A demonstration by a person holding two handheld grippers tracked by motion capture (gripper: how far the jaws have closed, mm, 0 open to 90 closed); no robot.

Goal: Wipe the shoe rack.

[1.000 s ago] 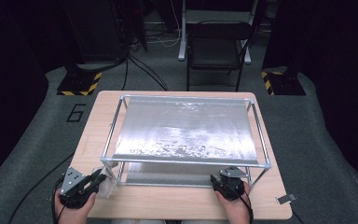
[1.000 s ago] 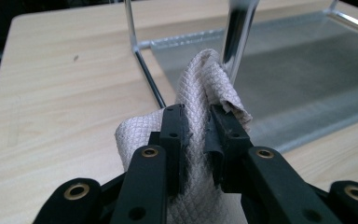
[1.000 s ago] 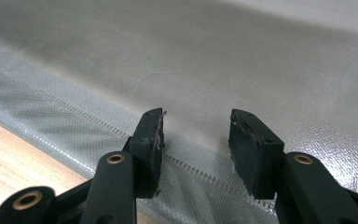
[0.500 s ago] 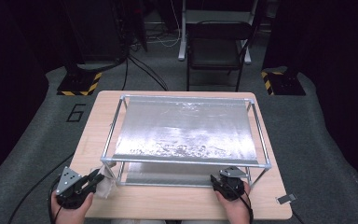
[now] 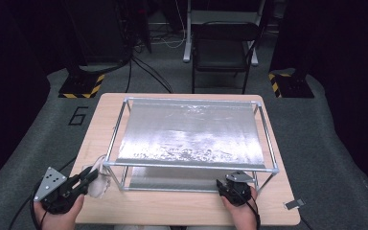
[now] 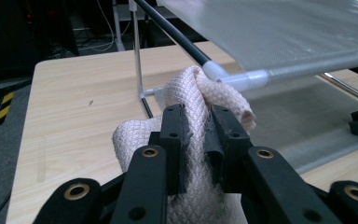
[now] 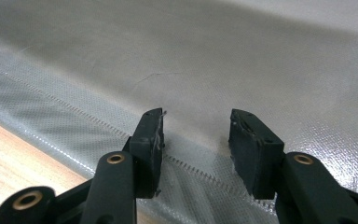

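While the left gripper (image 6: 196, 135) clamps the cloth (image 6: 186, 93) at lower left, it may snag the frame (image 6: 235, 79); right gripper (image 7: 196, 149) fingers released.

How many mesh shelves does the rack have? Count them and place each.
2. The upper mesh shelf spans the top of the rack; the lower mesh shelf lies under it near the table.

Camera layout: one overhead, two gripper-mounted.
High view looks forward-down on whole table (image 5: 182, 208); gripper views sit close, both facing the mesh rack (image 6: 279, 32), shared with overhead.
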